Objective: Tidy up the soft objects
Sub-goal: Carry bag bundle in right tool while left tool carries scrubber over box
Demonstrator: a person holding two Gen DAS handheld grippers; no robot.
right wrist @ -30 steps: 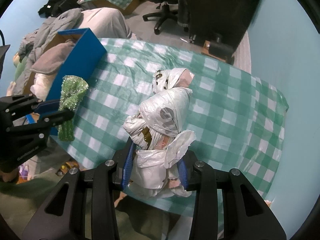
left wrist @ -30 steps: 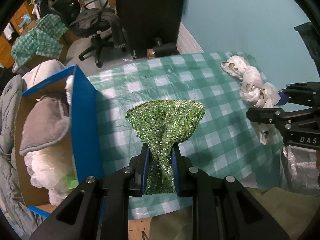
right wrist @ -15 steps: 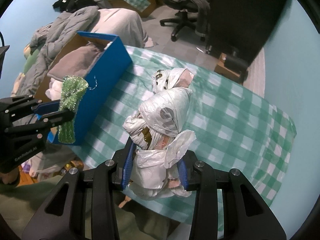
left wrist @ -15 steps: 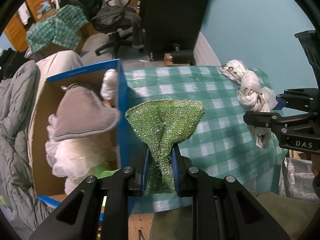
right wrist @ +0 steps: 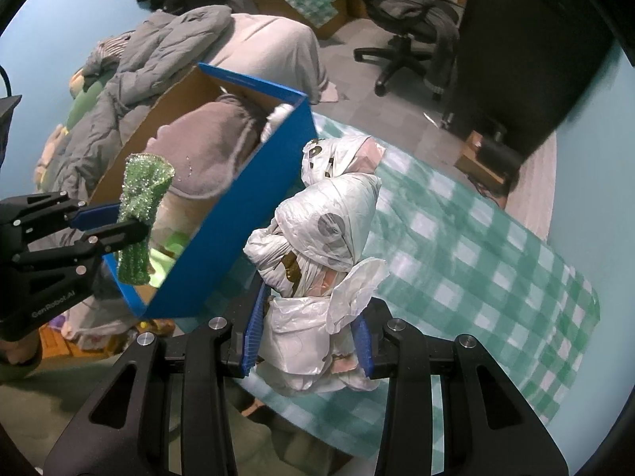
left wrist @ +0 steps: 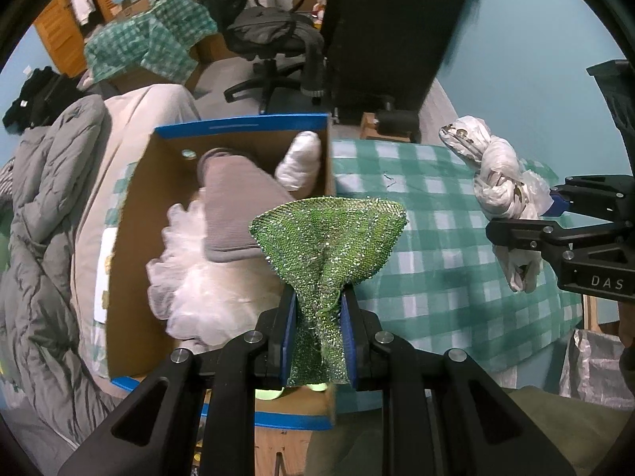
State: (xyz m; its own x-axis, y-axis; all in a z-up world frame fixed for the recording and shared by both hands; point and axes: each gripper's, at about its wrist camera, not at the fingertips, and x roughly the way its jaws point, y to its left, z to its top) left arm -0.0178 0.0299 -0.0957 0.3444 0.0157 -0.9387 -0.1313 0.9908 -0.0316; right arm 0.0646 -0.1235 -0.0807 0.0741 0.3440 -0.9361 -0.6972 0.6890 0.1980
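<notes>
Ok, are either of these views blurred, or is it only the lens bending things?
Left wrist: green cloth in the left claw sharp, dark cabinet smeared, edges bowed. Right wrist: bundle of bags crisp, checked tablecloth softly blurred.

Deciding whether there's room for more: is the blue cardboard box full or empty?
Partly full: the blue cardboard box holds a grey cushion and white plastic bags.
</notes>
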